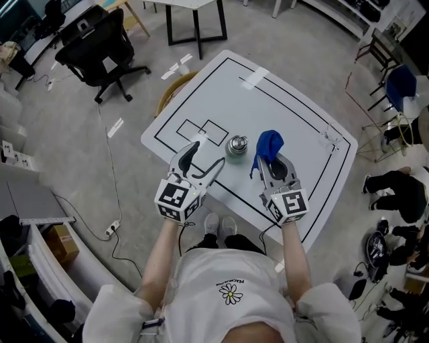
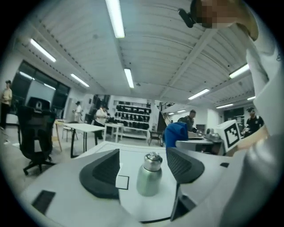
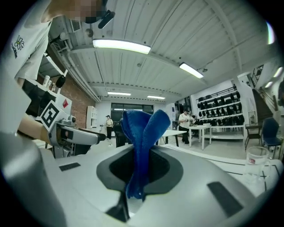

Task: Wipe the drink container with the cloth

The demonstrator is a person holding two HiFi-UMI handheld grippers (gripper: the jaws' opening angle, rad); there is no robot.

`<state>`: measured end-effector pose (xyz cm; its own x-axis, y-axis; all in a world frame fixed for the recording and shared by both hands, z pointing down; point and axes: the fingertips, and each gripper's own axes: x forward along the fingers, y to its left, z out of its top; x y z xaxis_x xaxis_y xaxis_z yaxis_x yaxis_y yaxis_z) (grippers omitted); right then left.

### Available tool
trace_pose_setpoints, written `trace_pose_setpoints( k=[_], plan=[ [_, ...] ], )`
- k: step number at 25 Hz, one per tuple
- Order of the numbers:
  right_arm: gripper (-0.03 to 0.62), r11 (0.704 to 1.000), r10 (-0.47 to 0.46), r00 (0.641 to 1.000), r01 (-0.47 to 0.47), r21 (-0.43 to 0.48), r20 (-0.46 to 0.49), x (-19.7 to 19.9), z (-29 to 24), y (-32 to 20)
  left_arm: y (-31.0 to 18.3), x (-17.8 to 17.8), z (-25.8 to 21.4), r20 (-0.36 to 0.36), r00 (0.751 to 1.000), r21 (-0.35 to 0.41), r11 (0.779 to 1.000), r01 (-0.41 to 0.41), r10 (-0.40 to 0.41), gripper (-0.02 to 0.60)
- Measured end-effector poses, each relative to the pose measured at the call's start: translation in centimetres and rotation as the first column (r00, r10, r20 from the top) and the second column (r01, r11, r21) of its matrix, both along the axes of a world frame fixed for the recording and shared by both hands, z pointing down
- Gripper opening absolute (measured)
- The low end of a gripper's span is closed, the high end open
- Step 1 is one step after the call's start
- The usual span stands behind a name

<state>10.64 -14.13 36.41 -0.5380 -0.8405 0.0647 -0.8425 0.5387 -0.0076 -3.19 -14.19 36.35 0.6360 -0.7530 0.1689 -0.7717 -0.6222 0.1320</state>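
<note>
A small steel drink container (image 1: 236, 145) stands upright on the white table (image 1: 295, 120). My left gripper (image 1: 206, 161) is open beside it on the left; in the left gripper view the container (image 2: 148, 174) sits in the gap between the two dark pads (image 2: 103, 170), untouched. My right gripper (image 1: 273, 165) is shut on a blue cloth (image 1: 269, 146), just right of the container. The cloth (image 3: 142, 142) stands up in a fold from the jaws and hangs down between them. The left gripper (image 3: 66, 131) shows at the left of the right gripper view.
Black lines and tape strips (image 1: 255, 78) mark the table. A clear cup (image 3: 256, 163) stands at the table's right side. An office chair (image 1: 100, 43) and another table (image 1: 196, 17) stand beyond, and people stand far off in the room.
</note>
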Motion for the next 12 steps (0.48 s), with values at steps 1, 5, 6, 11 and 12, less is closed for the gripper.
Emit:
trace_pose_setpoints(
  k=[1,5,6,11,12],
  plan=[
    [0.041,0.999,-0.019,1.000,0.019,-0.027,-0.002,0.3,1.2,-0.8,-0.3,0.7,1.4,0.005,0.999,-0.039,0.998,-0.046,0.046,0.333],
    [0.041,0.986,-0.080,0.997,0.080,-0.149,0.002,0.3,6.8,-3.2,-1.0,3.2,6.8,0.028,0.986,-0.175,0.972,-0.159,0.167,0.354],
    [0.041,0.981,-0.089,0.996,0.088,-0.170,0.005,0.3,7.9,-3.6,-1.1,3.8,7.8,0.023,0.982,-0.200,0.964,-0.178,0.186,0.354],
    [0.041,0.970,-0.108,0.991,0.121,-0.209,0.075,0.2,10.7,-5.0,-2.1,5.7,11.8,0.013,0.971,-0.268,0.937,-0.225,0.237,0.354],
    [0.041,0.969,-0.115,0.989,0.132,-0.209,0.090,0.1,10.8,-5.1,-2.3,5.8,12.2,0.009,0.971,-0.274,0.934,-0.229,0.241,0.354]
  ],
)
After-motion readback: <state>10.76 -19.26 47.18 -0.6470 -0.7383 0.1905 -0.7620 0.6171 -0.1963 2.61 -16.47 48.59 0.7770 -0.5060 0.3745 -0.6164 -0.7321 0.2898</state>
